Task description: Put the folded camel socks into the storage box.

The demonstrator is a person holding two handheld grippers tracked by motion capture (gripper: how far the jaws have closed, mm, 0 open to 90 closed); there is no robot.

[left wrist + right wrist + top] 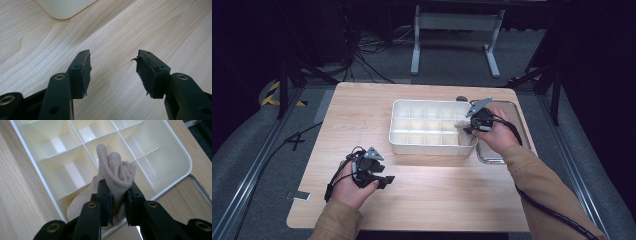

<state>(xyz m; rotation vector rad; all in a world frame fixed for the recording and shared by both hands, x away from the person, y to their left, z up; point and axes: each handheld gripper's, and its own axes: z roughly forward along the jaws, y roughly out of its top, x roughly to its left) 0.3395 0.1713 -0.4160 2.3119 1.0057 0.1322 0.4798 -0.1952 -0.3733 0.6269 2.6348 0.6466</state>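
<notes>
On the pale wooden table (422,175) the right gripper (117,202) pinches a soft, light beige rolled sock (113,177) mid-bundle over the white plastic divided tray's (180,173) corner compartment, likely compressing easily, while the left gripper (112,68) rests open, empty.

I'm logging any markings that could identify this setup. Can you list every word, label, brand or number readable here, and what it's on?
None can be read.
The white divided tray, the beige sock in the right gripper, the left gripper and the wooden table show no print.
The yellow-and-black striped tape on the floor is a pattern, not text.
The small grey tag at the table's left edge is too small to tell.
</notes>
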